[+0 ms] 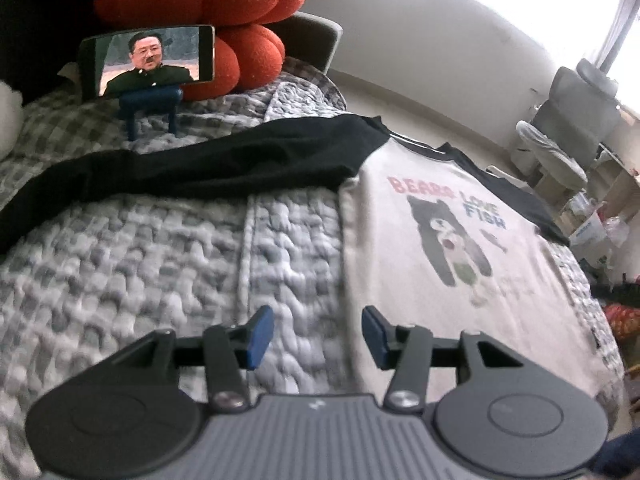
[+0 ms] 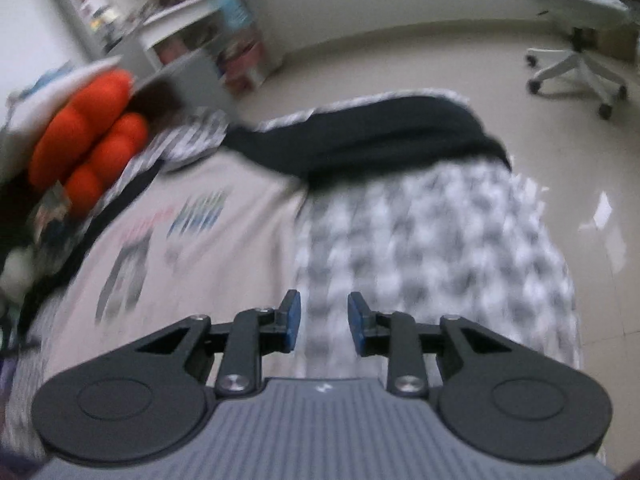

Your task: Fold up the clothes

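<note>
A cream T-shirt [image 1: 448, 264] with a bear print and long black sleeves lies flat on the grey checked quilt [image 1: 140, 264]. One black sleeve [image 1: 208, 168] stretches out to the left in the left wrist view. My left gripper [image 1: 318, 336] is open and empty, just above the shirt's left side edge near the hem. In the blurred right wrist view the shirt [image 2: 208, 248] lies at left and its other black sleeve [image 2: 360, 140] lies across the quilt [image 2: 432, 240]. My right gripper [image 2: 324, 322] is open and empty above the shirt's right edge.
A phone [image 1: 148, 60] on a blue stand plays a video at the head of the bed, in front of an orange knotted cushion [image 1: 224, 4]. An office chair [image 2: 576, 36] stands on the floor beyond the bed. White shelves [image 2: 192, 28] stand by the wall.
</note>
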Action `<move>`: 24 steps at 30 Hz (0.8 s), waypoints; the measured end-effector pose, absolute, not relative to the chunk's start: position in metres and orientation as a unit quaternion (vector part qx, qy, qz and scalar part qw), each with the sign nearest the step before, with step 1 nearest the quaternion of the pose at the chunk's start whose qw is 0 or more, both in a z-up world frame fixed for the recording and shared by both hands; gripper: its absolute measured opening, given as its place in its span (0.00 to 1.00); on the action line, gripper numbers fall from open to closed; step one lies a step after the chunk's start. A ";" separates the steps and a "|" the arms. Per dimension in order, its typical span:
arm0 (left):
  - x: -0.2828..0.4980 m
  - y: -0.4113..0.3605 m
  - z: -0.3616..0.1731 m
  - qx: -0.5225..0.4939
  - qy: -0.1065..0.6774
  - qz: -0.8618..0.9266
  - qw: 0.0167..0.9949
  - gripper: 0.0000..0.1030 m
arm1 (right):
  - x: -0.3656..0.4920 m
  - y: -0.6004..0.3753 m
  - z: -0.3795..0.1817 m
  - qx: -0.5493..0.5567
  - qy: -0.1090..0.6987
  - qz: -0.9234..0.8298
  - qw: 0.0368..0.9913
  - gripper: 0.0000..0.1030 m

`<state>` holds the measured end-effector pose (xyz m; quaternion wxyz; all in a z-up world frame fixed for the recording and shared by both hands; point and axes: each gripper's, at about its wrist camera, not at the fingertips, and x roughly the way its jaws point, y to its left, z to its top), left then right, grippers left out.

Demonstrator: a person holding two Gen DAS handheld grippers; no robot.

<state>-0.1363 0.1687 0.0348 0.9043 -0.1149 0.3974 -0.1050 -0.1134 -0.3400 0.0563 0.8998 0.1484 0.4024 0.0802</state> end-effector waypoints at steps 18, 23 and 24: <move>-0.167 0.134 0.027 -0.123 0.420 -0.098 0.894 0.04 | -0.186 -0.289 0.069 0.071 0.394 0.024 0.916 0.03; -0.169 0.118 0.018 -0.099 0.430 -0.112 0.890 0.04 | -0.196 -0.296 0.077 0.066 0.393 -0.006 0.917 0.03; -0.169 0.114 0.014 -0.091 0.433 -0.109 0.890 0.04 | -0.191 -0.295 0.065 0.059 0.408 -0.014 0.911 0.03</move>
